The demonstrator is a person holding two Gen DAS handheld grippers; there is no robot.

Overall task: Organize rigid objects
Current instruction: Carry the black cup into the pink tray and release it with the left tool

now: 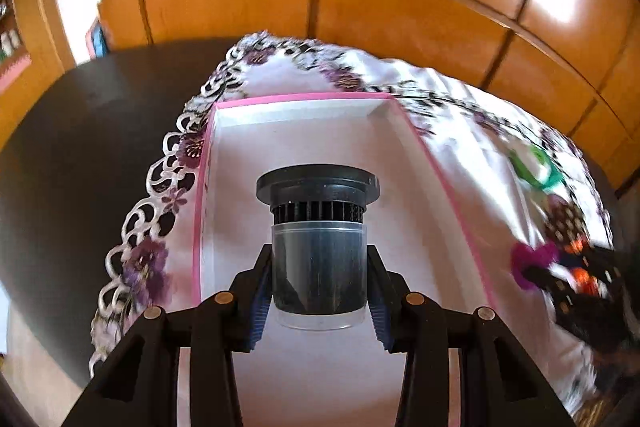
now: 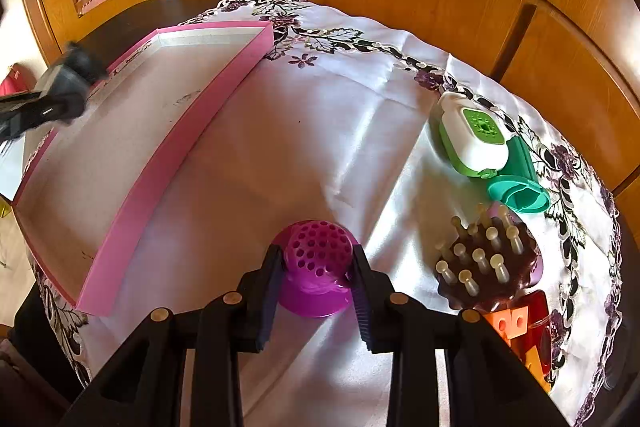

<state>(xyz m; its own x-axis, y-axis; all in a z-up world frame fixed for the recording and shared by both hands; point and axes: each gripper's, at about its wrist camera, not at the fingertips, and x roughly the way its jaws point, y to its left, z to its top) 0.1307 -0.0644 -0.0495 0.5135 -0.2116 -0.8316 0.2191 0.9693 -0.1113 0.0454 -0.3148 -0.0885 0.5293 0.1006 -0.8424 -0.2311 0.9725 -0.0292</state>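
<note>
The left claw (image 1: 319, 293) grips a black ribbed cap inside a clear cup (image 1: 319, 259), held over the pink-edged white tray (image 1: 280, 115). The tray sits on a floral lace cloth (image 1: 160, 187) covering the dark table (image 1: 80, 131). At three o'clock, blurred colourful objects (image 1: 568, 267) lie on the cloth.

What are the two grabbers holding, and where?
Left gripper clamps the black cylinder in a clear sleeve by its sides. Right gripper pinches the purple holed plastic dome by its sides.

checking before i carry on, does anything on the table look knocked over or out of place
Only the teal cup stands out: it lies on its side against the green-and-white gadget. The pink tray sits flat, and both grippers hold their items squarely: black cylinder left, purple perforated piece right.
</note>
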